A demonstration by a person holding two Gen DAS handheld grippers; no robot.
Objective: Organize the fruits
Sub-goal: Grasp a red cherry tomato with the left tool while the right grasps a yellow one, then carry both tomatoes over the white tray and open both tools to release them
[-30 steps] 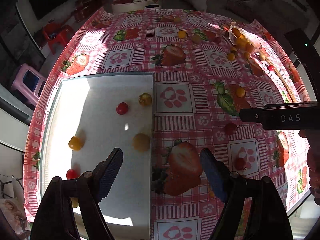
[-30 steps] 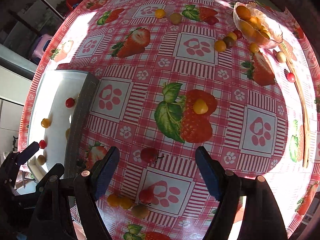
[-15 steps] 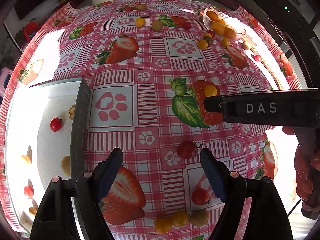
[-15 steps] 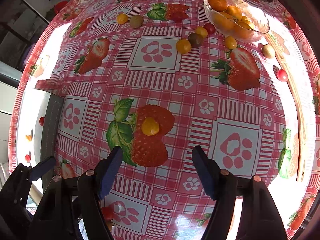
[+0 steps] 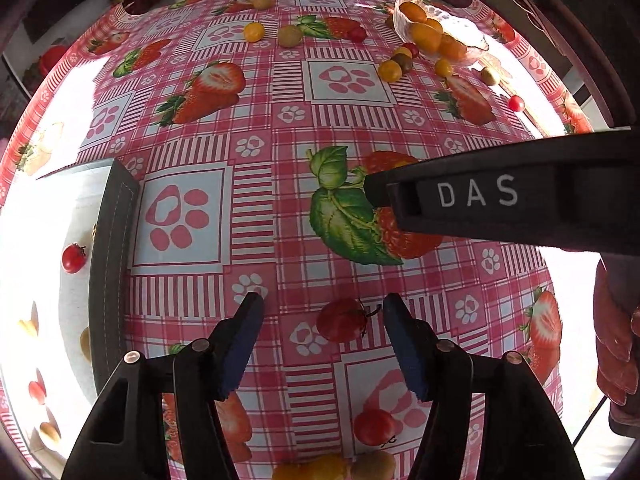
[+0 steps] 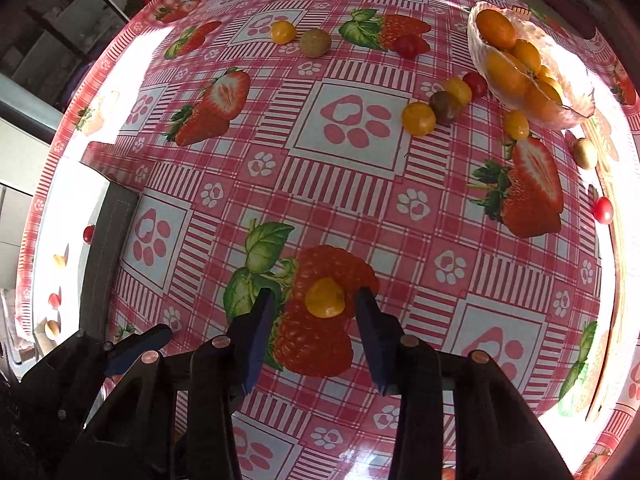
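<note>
Fingers of the left gripper [image 5: 323, 312] point down at the tablecloth [image 5: 276, 128] and are closing, with a red tomato [image 5: 343, 325] between them. The pads do not touch it yet. The right gripper [image 6: 316, 298] is closing too, around a yellow tomato [image 6: 325, 297] that sits on a printed strawberry. Its pads are close beside the fruit but do not press it. Off to the left of both grippers lies a white tray [image 5: 52, 208] with a few small tomatoes on it. Far ahead and to the right stands a glass bowl [image 6: 576, 76] full of orange fruit, with more little tomatoes loose just beside it.
</note>
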